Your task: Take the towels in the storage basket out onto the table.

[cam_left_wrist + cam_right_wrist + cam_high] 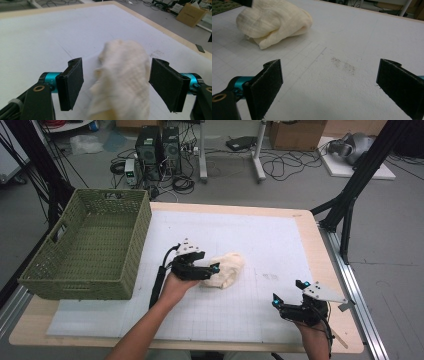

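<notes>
Left tongs (116, 82) agape astride cream cloth (125, 75)

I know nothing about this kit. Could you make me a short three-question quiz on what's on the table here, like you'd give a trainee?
1. True or false: the left gripper is clamped tight on the cloth.
2. Which is nearer the basket: (a) the cloth, (b) the right gripper?
3. What lies on the mat between the right gripper's jaws?

Key
1. False: its jaws stand open on either side of the cloth, with a gap on each side.
2. (a): the cloth lies mid-table, and the right gripper is near the table's far right corner on the person's side.
3. No object, just a faint brown smudge on the mat.
</notes>
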